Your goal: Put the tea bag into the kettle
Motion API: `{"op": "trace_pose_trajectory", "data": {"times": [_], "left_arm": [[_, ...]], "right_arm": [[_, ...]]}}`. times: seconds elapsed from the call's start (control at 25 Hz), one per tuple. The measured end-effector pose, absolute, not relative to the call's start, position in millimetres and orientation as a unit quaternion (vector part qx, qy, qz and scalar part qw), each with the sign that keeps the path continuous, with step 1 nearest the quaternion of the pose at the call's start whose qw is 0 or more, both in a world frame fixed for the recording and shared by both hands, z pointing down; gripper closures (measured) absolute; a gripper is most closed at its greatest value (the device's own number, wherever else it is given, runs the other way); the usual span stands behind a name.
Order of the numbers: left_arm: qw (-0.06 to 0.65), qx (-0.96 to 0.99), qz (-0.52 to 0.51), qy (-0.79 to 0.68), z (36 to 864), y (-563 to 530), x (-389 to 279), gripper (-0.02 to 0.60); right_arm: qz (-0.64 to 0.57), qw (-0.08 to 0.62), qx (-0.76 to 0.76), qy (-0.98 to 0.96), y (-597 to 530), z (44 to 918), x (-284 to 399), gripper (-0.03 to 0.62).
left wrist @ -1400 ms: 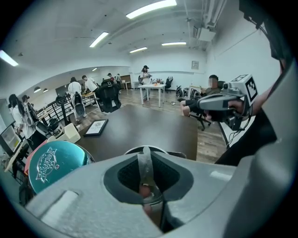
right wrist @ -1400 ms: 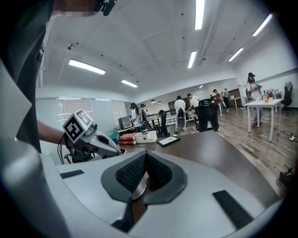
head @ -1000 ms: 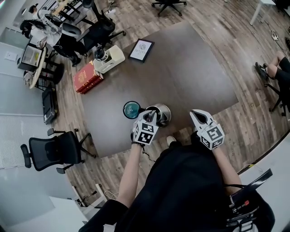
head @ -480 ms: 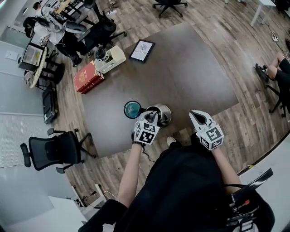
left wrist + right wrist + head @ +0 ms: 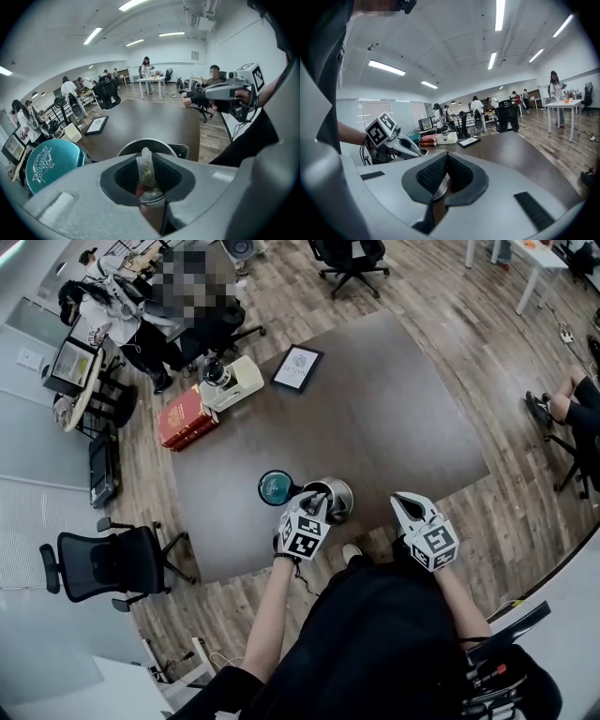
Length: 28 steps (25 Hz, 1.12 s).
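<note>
A steel kettle (image 5: 332, 494) stands open near the front edge of the dark table (image 5: 394, 418), with its teal lid (image 5: 276, 487) lying just to its left. My left gripper (image 5: 314, 503) hovers right over the kettle's mouth. In the left gripper view a pale tea bag (image 5: 146, 169) stands upright, pinched between the pads of the left gripper (image 5: 149, 182), directly above the kettle's rim (image 5: 147, 142). Those jaws are opening. My right gripper (image 5: 409, 506) is held off to the right of the kettle; its pads meet with nothing between them, so the right gripper (image 5: 446, 177) is shut.
At the table's far left lie red books (image 5: 184, 418), a white box with a device on it (image 5: 232, 382) and a framed picture (image 5: 297, 368). An office chair (image 5: 103, 563) stands left of the table. People sit at desks beyond the far left corner.
Both grippers stay where they were over the table's front edge. The head view has shifted slightly, so the table sits a little lower in the picture.
</note>
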<state>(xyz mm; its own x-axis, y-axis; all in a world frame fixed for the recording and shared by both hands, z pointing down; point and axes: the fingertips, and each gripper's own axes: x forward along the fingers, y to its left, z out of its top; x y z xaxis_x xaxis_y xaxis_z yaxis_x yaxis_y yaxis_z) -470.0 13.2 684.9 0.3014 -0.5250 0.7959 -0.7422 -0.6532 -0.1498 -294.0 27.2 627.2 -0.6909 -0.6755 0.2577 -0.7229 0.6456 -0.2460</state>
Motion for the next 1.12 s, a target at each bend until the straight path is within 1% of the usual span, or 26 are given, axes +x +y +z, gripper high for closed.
{"op": "trace_pose_trajectory", "data": {"times": [0.12,0.4,0.48,0.6,0.68,0.8,0.84,0.96,1.04,1.12], "left_arm": [[0.121,0.796,0.438,-0.400,686,13,-470,0.518],[0.113,0.794,0.437,-0.408,684,16,-472,0.509],[0.111,0.794,0.435,-0.410,683,17,-472,0.490],[0.105,0.795,0.433,-0.413,680,17,-471,0.484],[0.101,0.795,0.433,-0.414,678,17,-469,0.453],[0.093,0.795,0.434,-0.413,677,16,-467,0.445],[0.091,0.795,0.435,-0.414,676,15,-467,0.430],[0.084,0.793,0.436,-0.417,673,11,-467,0.410],[0.075,0.790,0.440,-0.420,670,11,-468,0.393],[0.059,0.789,0.435,-0.430,663,10,-468,0.391]], "right_arm": [[0.166,0.071,0.387,-0.904,27,627,-294,0.588],[0.169,0.073,0.386,-0.904,33,629,-296,0.588],[0.167,0.074,0.385,-0.904,36,629,-296,0.588],[0.163,0.075,0.385,-0.905,38,627,-294,0.588],[0.160,0.076,0.386,-0.905,39,625,-292,0.588],[0.155,0.077,0.387,-0.906,40,623,-290,0.588],[0.153,0.076,0.388,-0.906,39,622,-289,0.588],[0.149,0.076,0.392,-0.905,37,620,-286,0.588],[0.150,0.077,0.395,-0.903,39,621,-283,0.588],[0.149,0.079,0.396,-0.903,42,621,-280,0.588]]}}
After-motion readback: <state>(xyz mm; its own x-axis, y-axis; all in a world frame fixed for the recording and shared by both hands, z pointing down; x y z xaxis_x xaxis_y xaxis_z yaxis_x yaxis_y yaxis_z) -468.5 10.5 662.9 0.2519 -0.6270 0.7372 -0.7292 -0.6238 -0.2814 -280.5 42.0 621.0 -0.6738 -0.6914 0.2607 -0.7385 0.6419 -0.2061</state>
